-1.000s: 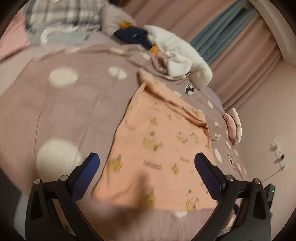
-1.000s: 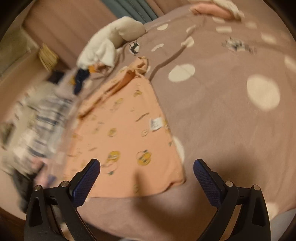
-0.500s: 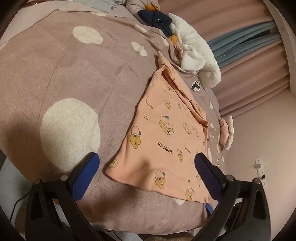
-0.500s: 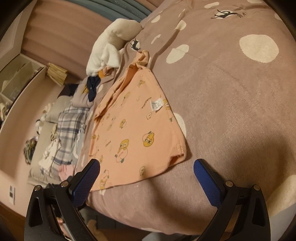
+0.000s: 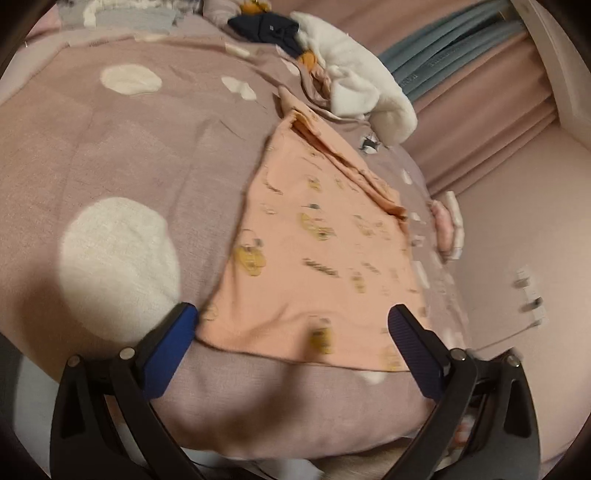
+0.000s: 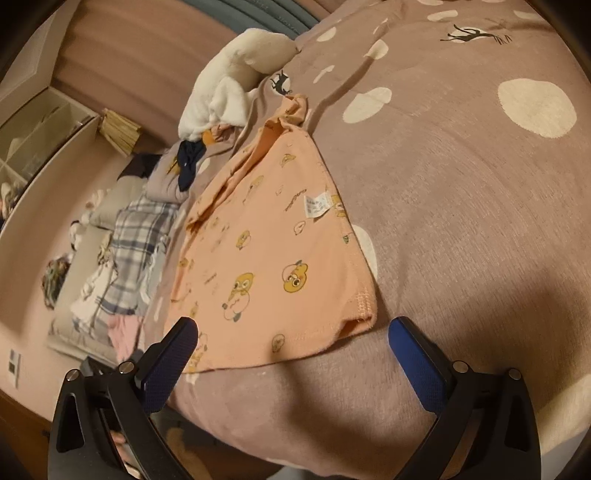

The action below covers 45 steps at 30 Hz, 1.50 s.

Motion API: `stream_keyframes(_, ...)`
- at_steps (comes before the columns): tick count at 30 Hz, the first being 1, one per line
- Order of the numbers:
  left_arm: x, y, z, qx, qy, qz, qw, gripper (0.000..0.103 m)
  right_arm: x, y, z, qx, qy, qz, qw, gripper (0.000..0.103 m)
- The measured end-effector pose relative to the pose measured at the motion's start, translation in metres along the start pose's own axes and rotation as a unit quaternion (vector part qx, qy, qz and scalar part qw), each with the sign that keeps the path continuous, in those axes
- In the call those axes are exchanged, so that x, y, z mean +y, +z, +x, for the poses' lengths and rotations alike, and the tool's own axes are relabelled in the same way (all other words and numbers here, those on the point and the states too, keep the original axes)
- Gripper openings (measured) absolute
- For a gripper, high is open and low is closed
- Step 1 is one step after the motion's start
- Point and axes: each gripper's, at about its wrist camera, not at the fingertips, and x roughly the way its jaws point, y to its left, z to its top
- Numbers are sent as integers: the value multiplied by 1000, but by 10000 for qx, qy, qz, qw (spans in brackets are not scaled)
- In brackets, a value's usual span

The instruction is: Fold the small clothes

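A small peach garment (image 5: 317,258) printed with yellow cartoon figures lies flat on a mauve bedspread with cream dots (image 5: 122,155). Its hem faces me and a bunched fold runs along its far end. In the left wrist view my left gripper (image 5: 291,330) hovers open just above the near hem, blue pads on either side, holding nothing. The right wrist view shows the same garment (image 6: 266,254), a white label on it, and its near right corner curled up. My right gripper (image 6: 291,343) is open over that hem edge, empty.
A white fluffy item (image 5: 365,81) and dark navy clothing (image 5: 273,29) lie beyond the garment. A folded pink piece (image 5: 445,229) sits at the bed's right edge. Plaid clothes (image 6: 136,236) pile up left in the right wrist view, near white shelves (image 6: 40,136). Pink curtains (image 5: 491,96) hang behind.
Both grippers have stayed open while the views swung. The left view has come back square onto the near hem; the right has drawn slightly closer to the curled corner.
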Motion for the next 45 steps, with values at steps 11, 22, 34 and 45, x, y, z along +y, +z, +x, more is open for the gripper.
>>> stream_keyframes(11, -6, 3, 30, 149, -589, -274, 9978, 102, 9, 3, 10, -350, -89, 130, 9993, 103)
stream_keyframes(22, -16, 7, 44, -235, -388, -241, 9987, 101, 14, 0, 12, -217, 203, -99, 9995, 103)
stream_keyframes(34, -9, 8, 43, -339, -302, -478, 9978, 69, 26, -6, 19, -70, 173, -490, 9986, 102)
stream_keyframes(45, -20, 4, 51, -420, -152, -189, 9988, 72, 36, -6, 36, -215, 201, -422, 9987, 102)
